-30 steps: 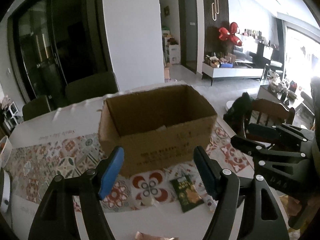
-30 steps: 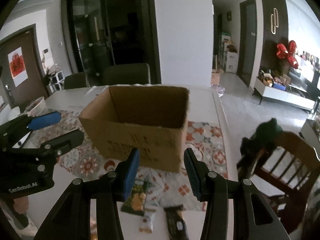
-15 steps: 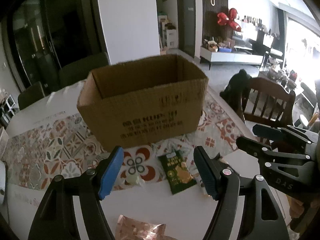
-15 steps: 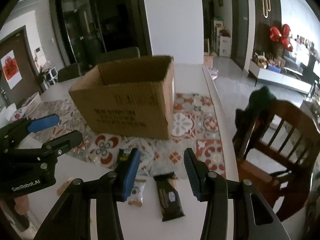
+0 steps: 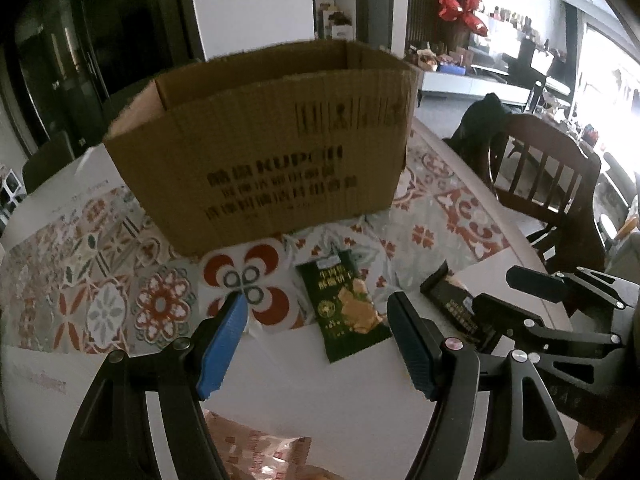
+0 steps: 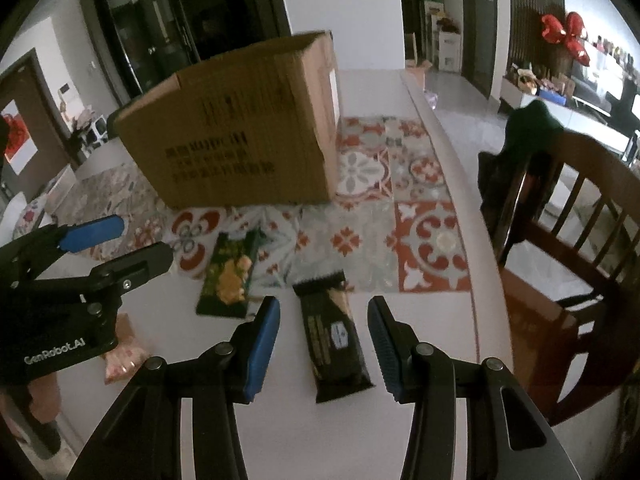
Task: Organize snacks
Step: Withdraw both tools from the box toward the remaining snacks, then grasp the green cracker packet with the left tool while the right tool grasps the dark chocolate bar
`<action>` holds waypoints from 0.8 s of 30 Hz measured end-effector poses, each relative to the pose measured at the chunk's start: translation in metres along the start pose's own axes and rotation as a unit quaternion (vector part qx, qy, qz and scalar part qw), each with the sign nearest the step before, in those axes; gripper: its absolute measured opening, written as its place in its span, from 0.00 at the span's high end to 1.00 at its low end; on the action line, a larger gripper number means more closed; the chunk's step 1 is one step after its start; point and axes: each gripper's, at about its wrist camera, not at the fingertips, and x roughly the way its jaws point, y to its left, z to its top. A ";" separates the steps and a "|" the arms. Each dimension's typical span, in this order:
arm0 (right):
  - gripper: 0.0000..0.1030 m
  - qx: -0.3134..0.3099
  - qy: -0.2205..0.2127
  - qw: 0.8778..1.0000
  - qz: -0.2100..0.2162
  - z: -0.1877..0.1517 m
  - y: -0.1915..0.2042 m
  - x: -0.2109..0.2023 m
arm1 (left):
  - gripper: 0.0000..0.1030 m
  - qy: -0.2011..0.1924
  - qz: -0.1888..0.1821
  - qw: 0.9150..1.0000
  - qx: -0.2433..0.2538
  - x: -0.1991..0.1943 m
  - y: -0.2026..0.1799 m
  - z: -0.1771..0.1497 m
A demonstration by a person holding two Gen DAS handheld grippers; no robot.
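Note:
An open brown cardboard box [image 5: 260, 152] [image 6: 240, 136] stands on a patterned mat. In front of it lie a green snack packet [image 5: 346, 304] [image 6: 230, 272] and a dark wrapped bar [image 5: 452, 300] [image 6: 332, 332]. A pink wrapper [image 5: 260, 456] [image 6: 120, 356] lies nearer the table's front. My left gripper [image 5: 316, 300] [image 6: 140, 240] hangs open above the table, with the green packet seen just right of the gap's middle. My right gripper [image 6: 323, 308] [image 5: 500, 288] is open over the dark bar, which shows between its fingers. Neither holds anything.
The red and grey patterned mat [image 6: 400, 220] covers the white table [image 5: 360, 408] under the box. A wooden chair [image 6: 580, 240] [image 5: 552, 176] with dark clothing on it stands close to the table's right edge. A living room lies beyond.
Both grippers have sunk toward the table and tipped downward. The box now sits higher in both views, and the snacks have come up between the fingers. Jaw widths are unchanged.

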 end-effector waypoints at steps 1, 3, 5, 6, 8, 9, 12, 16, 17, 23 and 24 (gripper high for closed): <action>0.55 0.000 0.004 1.000 0.000 -0.002 0.000 0.003 | 0.30 0.004 -0.002 1.000 -0.002 0.004 0.000 -0.001; 0.55 0.001 0.011 1.000 0.001 -0.006 0.000 0.007 | 0.30 0.012 -0.003 1.000 -0.003 0.010 -0.001 -0.003; 0.55 0.001 0.017 1.000 0.003 -0.008 0.000 0.012 | 0.30 0.020 -0.006 1.000 -0.005 0.017 -0.001 -0.005; 0.55 0.001 0.019 1.000 0.003 -0.009 0.000 0.015 | 0.30 0.024 -0.007 1.000 -0.006 0.020 -0.001 -0.005; 0.55 0.001 0.024 1.000 0.005 -0.011 0.000 0.019 | 0.30 0.031 -0.008 0.999 -0.007 0.028 -0.002 -0.006; 0.55 0.000 0.027 1.000 0.005 -0.011 0.000 0.021 | 0.31 0.034 -0.008 0.999 -0.007 0.030 -0.002 -0.006; 0.55 -0.002 0.033 0.999 0.004 -0.013 0.000 0.027 | 0.31 0.044 -0.010 0.999 -0.008 0.041 -0.004 -0.006; 0.55 -0.005 0.039 0.999 0.003 -0.014 0.001 0.033 | 0.31 0.055 -0.009 0.998 -0.010 0.054 -0.006 -0.004; 0.55 -0.007 0.041 0.999 0.003 -0.013 0.001 0.035 | 0.31 0.059 -0.006 0.998 -0.008 0.058 -0.007 -0.004; 0.55 -0.009 0.046 0.999 -0.003 -0.013 0.000 0.044 | 0.31 0.070 -0.006 0.997 -0.009 0.074 -0.011 -0.002; 0.55 -0.011 0.046 0.999 -0.006 -0.012 0.000 0.044 | 0.31 0.070 -0.006 0.998 -0.010 0.075 -0.011 -0.001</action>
